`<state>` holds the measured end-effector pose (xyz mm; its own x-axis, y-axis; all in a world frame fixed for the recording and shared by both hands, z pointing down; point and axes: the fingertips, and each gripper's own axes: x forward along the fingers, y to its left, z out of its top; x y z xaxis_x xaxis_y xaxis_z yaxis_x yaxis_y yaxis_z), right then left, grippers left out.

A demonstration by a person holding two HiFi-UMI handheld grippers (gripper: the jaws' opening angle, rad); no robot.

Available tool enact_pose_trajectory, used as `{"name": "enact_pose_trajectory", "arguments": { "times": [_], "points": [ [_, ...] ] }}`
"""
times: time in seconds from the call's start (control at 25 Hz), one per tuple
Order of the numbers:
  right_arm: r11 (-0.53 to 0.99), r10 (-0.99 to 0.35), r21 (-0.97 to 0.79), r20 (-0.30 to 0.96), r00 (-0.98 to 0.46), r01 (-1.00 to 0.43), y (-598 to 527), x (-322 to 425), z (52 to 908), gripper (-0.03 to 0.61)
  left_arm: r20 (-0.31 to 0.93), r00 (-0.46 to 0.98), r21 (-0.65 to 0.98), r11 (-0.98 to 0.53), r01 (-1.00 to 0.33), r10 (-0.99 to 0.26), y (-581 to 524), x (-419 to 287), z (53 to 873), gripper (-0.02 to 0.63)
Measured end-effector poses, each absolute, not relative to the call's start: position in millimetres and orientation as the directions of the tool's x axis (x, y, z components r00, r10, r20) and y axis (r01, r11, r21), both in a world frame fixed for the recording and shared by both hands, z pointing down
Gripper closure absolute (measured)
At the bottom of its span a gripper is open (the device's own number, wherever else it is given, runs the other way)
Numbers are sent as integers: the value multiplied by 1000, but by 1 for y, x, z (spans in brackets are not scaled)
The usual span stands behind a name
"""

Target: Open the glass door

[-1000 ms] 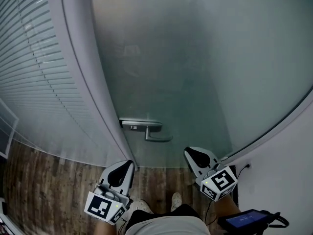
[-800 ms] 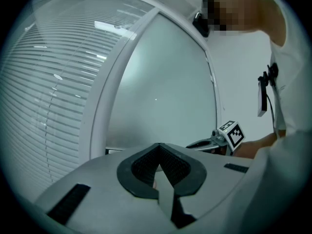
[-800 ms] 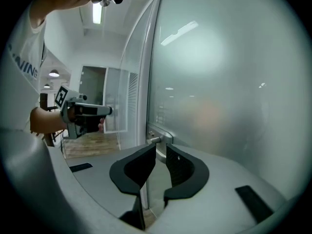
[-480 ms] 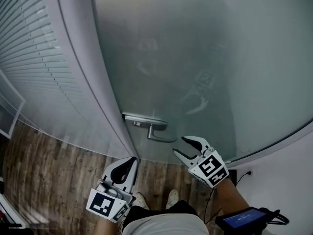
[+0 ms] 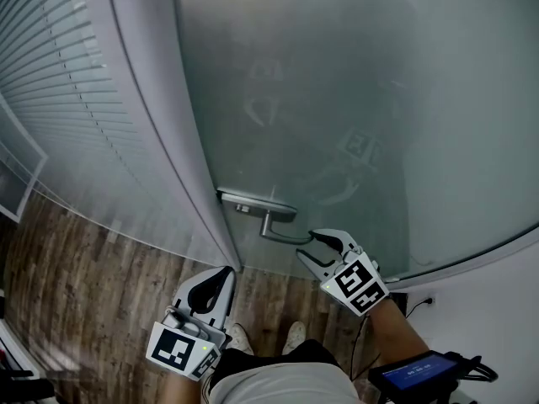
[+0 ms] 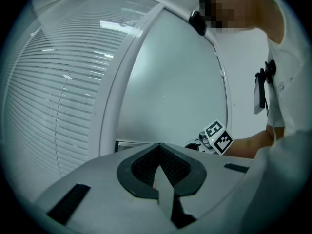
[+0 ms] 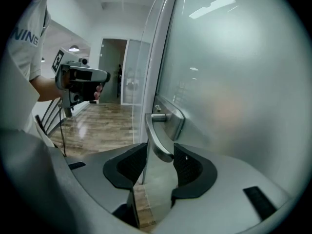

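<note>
We look down on a frosted glass door (image 5: 354, 99). It stands right of a pale frame post (image 5: 152, 141), with its left edge against the post. Slatted blinds (image 5: 50, 91) fill the pane left of the post, and a wood floor (image 5: 84, 284) runs beneath.

The door's lever handle (image 5: 282, 236) sits low at the door's left edge, on a metal plate (image 5: 253, 202) just beside the post. Its free end points right.

The right gripper (image 5: 306, 246) tilts downward at that free end. Its jaws have just been opening and stand apart, released. In the right gripper view we see the handle's rounded tip between the two pads, closer to the right pad, with a clear gap to the left pad, so nothing is grasped. We cannot tell whether the tip touches the right pad.

The left gripper (image 5: 221, 280) hangs near the person, left of the handle and well apart from it, pointing toward the foot of the post. Its jaws are clenched together with nothing between them.

A dark screen device (image 5: 421, 375) shows at the near right.
</note>
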<state>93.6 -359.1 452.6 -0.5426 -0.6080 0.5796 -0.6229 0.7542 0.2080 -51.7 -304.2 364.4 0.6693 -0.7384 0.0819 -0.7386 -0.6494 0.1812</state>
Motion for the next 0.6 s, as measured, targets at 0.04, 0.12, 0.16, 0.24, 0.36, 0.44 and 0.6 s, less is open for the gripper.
{"name": "enact_pose_trajectory", "arguments": {
  "times": [0.04,0.12,0.16,0.24,0.36,0.44,0.6],
  "points": [
    [747,-616,210,575,-538,-631,-360,94,452,419,81,670,180,-650,-738,-738,-304,-52,363,614],
    [737,-625,199,565,-539,-646,-361,95,450,446,81,671,178,-652,-737,-737,-304,-53,362,614],
    [735,-625,189,560,-543,-651,-361,95,451,446,82,672,178,-652,-737,-736,-304,-53,362,614],
    [737,-622,177,555,-552,-653,-361,94,452,446,86,673,178,-653,-736,-735,-304,-54,364,614],
    [741,-617,170,554,-559,-650,-361,92,454,446,91,677,179,-656,-733,-731,-305,-54,366,614],
    [743,-613,167,558,-559,-649,-361,92,459,446,92,679,181,-658,-730,-728,-305,-54,367,614],
    [737,-615,142,546,-569,-661,-362,92,473,446,98,679,180,-658,-731,-727,-300,-52,369,614]
  ]
}}
